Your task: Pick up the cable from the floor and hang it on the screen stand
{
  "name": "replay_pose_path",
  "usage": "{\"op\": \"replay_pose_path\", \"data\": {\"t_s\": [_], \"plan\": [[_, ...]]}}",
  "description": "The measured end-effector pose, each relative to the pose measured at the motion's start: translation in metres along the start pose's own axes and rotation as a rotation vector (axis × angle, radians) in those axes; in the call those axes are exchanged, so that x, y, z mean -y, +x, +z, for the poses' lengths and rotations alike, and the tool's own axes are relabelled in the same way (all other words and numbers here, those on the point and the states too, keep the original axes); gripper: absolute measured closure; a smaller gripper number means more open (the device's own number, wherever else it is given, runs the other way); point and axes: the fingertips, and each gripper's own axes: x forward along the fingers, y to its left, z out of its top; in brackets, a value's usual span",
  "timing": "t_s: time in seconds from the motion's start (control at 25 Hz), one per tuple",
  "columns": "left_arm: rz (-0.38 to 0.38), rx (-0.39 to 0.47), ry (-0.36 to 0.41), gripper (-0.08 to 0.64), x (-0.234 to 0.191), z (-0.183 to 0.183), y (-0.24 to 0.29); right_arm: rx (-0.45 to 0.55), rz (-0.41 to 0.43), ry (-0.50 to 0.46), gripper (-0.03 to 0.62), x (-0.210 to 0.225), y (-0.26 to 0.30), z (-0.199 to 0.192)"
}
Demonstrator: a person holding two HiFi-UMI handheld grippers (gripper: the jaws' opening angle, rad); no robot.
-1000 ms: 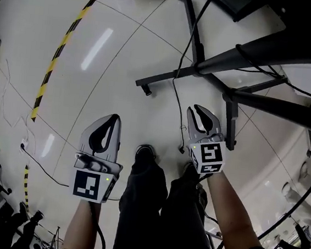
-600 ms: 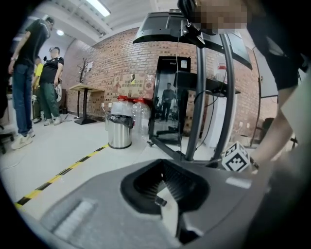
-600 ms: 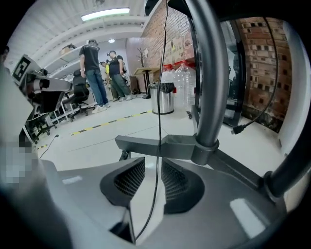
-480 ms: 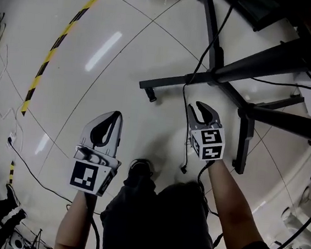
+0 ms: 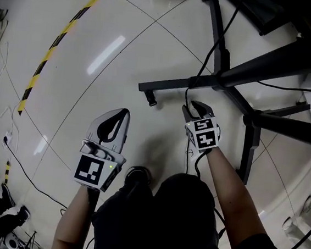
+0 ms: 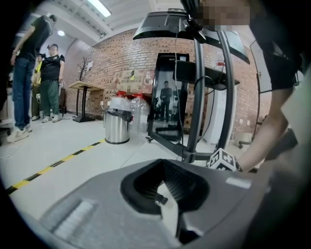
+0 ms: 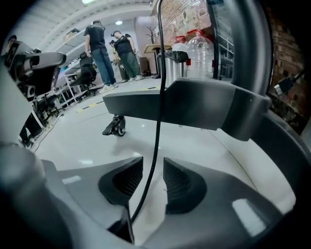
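White floor [image 5: 96, 59], screen stand leg [image 7: 194, 104], cable [image 7: 158, 97] loose between just-opened right hand-held gripper [image 7: 153, 164] jaws, left hand-held gripper [image 5: 122, 116] closed.

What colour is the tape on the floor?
The tape is striped yellow and black, clearest in the head view.

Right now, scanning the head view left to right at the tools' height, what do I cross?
Striped floor tape, left tool, stand caster, right tool, stand leg.
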Motion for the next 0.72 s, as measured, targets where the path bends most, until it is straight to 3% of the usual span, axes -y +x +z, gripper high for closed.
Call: {"op": "replay_pose_path", "data": {"t_s": [0.12,0.24,0.44,0.56,0.72], "plan": [[-0.001,0.005,-0.001,0.554,-0.003,-0.017,0.010,-0.003,0.000,-0.045,0.459,-0.007,0.005,0.010],[-0.015,-0.006,0.019,0.554,0.001,-0.031,0.016,-0.026,-0.001,-0.031,0.462,-0.009,0.013,0.011],[-0.022,-0.041,0.004,0.554,0.004,-0.049,0.024,-0.087,-0.041,0.021,0.546,0.000,0.023,0.001],[-0.022,-0.045,0.002,0.554,0.005,-0.049,0.023,-0.086,-0.045,0.082,0.563,0.004,0.019,-0.001],[-0.024,-0.042,0.004,0.554,0.010,-0.036,0.019,-0.048,-0.008,0.089,0.565,-0.006,-0.001,0.012]]}}
